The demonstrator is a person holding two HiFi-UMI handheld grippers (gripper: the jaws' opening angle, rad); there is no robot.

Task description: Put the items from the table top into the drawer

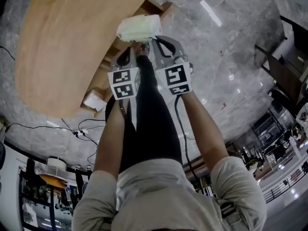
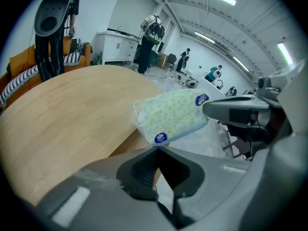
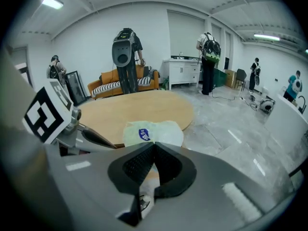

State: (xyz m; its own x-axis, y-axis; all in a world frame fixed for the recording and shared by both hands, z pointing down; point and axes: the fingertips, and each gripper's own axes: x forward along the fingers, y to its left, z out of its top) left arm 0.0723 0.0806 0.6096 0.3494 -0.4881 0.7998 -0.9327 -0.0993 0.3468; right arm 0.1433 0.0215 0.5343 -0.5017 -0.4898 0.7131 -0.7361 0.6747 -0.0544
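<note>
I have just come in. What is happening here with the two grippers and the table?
A person holds a gripper in each hand. The left gripper and the right gripper both seem shut on edges of one soft tissue pack. They hold it in the air by the round wooden table, roughly above the open drawer. A white box lies in the drawer; the pack is not in yet.

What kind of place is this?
Probably a big open lab or office hall: shiny stone floor, long ceiling lights, a sofa and white cabinets, and several people wearing gear.
</note>
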